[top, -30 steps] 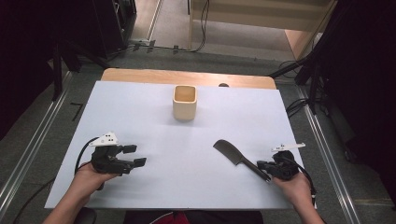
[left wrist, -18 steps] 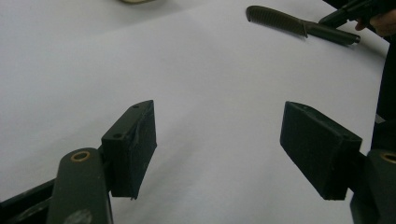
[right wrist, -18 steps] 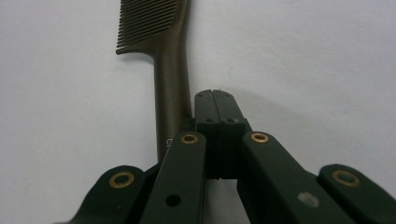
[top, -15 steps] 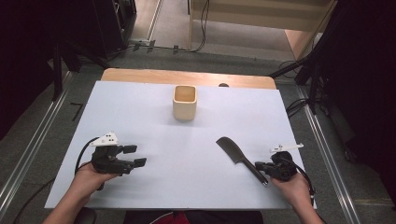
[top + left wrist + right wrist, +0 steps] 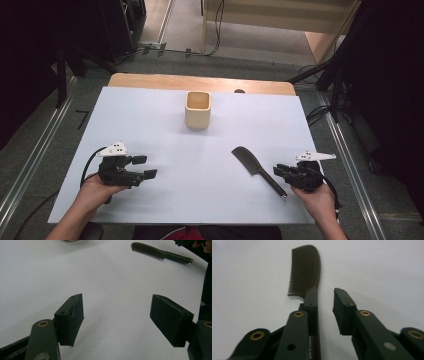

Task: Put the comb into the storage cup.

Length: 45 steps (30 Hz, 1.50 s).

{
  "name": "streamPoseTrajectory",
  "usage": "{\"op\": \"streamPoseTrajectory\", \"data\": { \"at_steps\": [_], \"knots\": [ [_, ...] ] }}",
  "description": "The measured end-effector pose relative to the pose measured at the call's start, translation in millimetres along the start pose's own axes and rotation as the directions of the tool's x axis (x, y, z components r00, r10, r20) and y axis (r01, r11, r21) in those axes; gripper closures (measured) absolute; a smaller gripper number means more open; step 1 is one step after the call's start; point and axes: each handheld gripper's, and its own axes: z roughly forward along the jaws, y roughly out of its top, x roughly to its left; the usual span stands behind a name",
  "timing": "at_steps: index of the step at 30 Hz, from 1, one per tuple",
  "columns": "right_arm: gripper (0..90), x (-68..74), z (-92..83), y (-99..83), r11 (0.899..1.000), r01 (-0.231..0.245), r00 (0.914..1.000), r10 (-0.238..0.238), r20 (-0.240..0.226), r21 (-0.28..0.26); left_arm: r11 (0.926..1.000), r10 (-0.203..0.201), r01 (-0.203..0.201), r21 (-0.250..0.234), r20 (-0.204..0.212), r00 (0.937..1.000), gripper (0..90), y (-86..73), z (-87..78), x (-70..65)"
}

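Lying flat on the white surface (image 5: 165, 200): one dark brown comb (image 5: 258, 170), fine-toothed curved head, long slim handle, toward the near right. Right hand-held gripper (image 5: 325, 307) has just been opening, handle between its jaws, unpinched. Left hand-held gripper (image 5: 144, 167) spread, holding nothing. One cream square cup (image 5: 198, 110), far centre.

A white sheet (image 5: 165, 125) covers the tabletop (image 5: 150, 80), whose bare wooden far edge shows beyond the sheet. Grey carpeted floor (image 5: 45, 135) surrounds the tabletop, with metal rails (image 5: 35, 165) running along the floor at either side of it. Beyond the tabletop's far edge, black cables (image 5: 217, 30) trail over the floor toward a light wooden platform (image 5: 280, 15). Dark equipment (image 5: 120, 20) stands left of that platform.
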Motion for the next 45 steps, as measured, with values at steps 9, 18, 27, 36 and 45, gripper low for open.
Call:
{"op": "streamPoseTrajectory", "data": {
  "at_steps": [9, 18, 27, 36, 45],
  "knots": [
    [32.7, 9.9, -15.2, 1.9, 0.984, 0.031, 0.9994, -0.033, -0.009, -0.176, 1.0000, -0.002, 0.002, -0.003, 0.001, 1.0000, 28.3, 0.2, 0.1, -0.2],
    [22.2, 12.9, -17.4, 0.8, 0.983, 0.041, 0.9984, -0.048, -0.031, -0.181, 1.0000, 0.000, 0.000, -0.005, 0.001, 1.0000, 28.2, 0.5, -0.9, 0.3],
    [21.4, 10.1, -9.4, -7.1, 0.991, 0.048, 0.9967, -0.056, -0.059, -0.128, 0.9998, 0.001, -0.001, -0.018, 0.000, 1.0000, 28.3, 2.9, -0.2, 0.3],
    [23.0, 6.4, -5.6, -23.4, 0.998, 0.043, 0.9987, -0.045, -0.025, -0.055, 0.9997, -0.002, 0.003, -0.026, 0.006, 1.0000, 29.1, 8.7, 5.0, 1.5],
    [25.2, 6.6, 1.9, -34.5, 0.999, 0.045, 0.9989, -0.045, -0.013, 0.004, 0.9995, -0.001, 0.002, -0.031, 0.006, 1.0000, 29.2, 11.4, 7.0, 2.8]
  ]
}}
